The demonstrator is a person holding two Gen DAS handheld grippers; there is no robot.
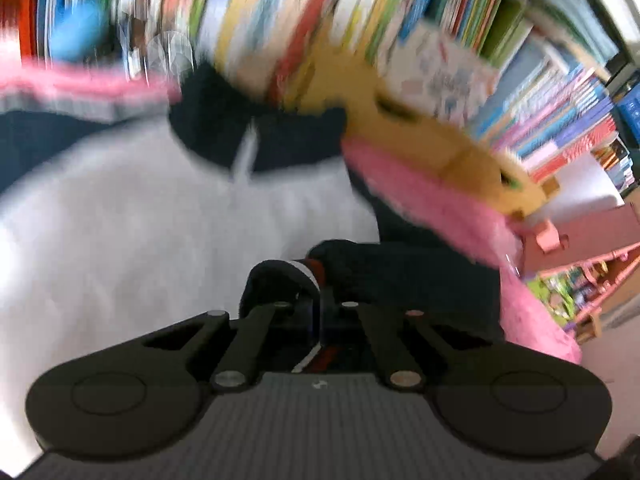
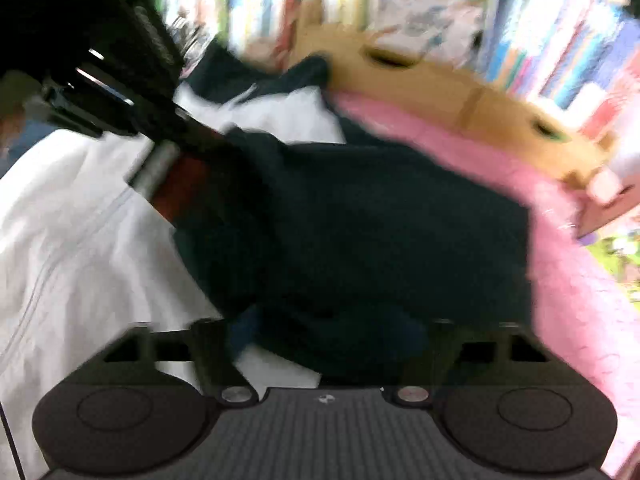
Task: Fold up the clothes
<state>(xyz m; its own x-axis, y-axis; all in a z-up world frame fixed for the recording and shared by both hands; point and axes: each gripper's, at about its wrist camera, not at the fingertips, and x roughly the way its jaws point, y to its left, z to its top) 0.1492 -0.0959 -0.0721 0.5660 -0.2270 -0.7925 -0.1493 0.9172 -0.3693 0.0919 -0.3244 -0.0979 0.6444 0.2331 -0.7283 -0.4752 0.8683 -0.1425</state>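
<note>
A white jacket point(image 1: 140, 220) with a navy collar point(image 1: 272, 140) and navy sleeves lies spread on a pink blanket point(image 1: 440, 196). My left gripper point(image 1: 316, 304) is shut on a navy sleeve cuff point(image 1: 288, 276) with red and white stripes, held just above the white body. In the right wrist view, the left gripper point(image 2: 172, 168) comes in from the upper left, pinching that cuff. My right gripper point(image 2: 324, 328) stands open, its arms spread wide over the bunched navy sleeve point(image 2: 380, 220). Its fingertips are lost against the dark cloth. Both views are motion-blurred.
A cardboard box point(image 1: 440, 136) with hand holes sits behind the blanket; it also shows in the right wrist view as the box point(image 2: 460, 92). Shelves packed with colourful books point(image 1: 280, 8) fill the background. A pink toy rack point(image 1: 592, 272) stands at the right.
</note>
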